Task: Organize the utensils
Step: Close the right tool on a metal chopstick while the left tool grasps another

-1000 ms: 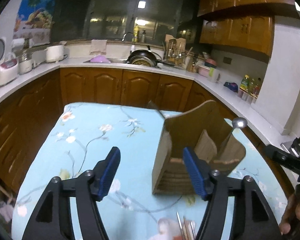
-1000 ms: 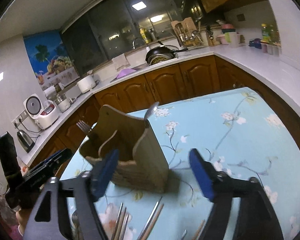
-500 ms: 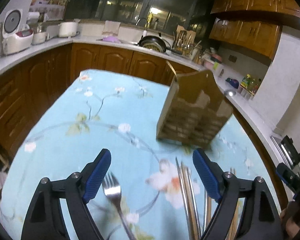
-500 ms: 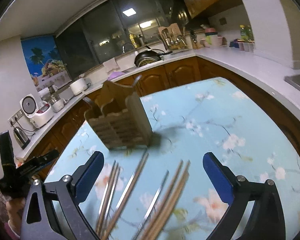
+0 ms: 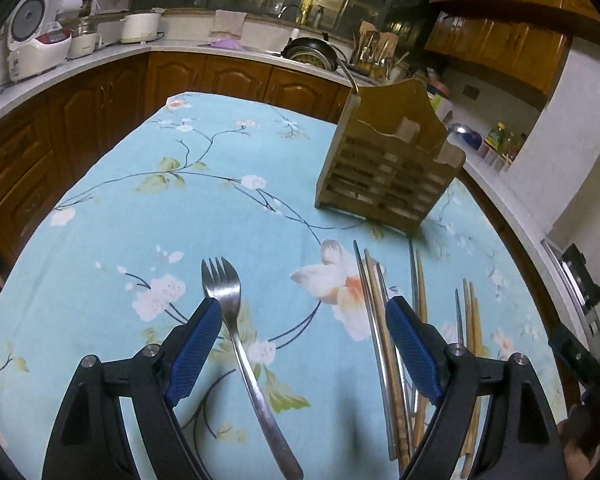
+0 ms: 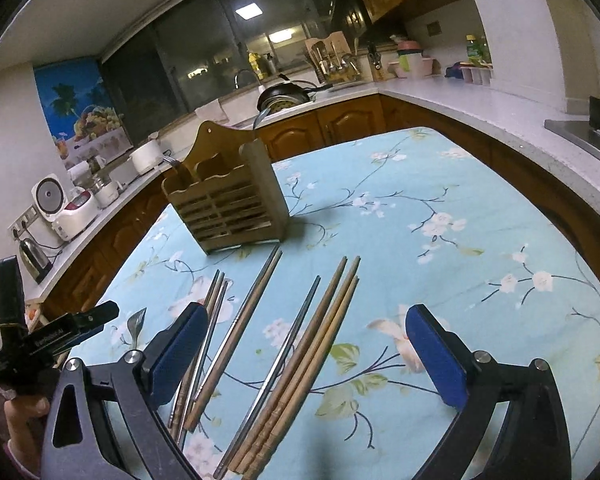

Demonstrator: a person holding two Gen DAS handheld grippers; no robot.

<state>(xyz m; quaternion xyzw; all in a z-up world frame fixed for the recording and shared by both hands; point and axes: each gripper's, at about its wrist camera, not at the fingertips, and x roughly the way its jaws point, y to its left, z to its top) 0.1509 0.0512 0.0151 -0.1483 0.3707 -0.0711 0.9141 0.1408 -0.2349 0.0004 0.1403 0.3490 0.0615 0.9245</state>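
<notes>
The left gripper (image 5: 304,320), wide open and empty, straddles the fork (image 5: 236,320): stiff, slick, best pinched mid-handle. The right gripper (image 6: 306,344) gapes empty over chopsticks (image 6: 300,352).

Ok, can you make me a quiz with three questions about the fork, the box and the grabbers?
1. Where is the fork?
A. lying on the tablecloth
B. standing in the wooden utensil holder
C. held in the left gripper

2. What colour are the pads?
A. red
B. blue
C. yellow

3. How are the right gripper jaws?
A. shut on chopsticks
B. shut on nothing
C. open

Answers:
1 A, it lies flat between the open left jaws.
2 B, both views show blue.
3 C, wide apart over the chopsticks.
</notes>
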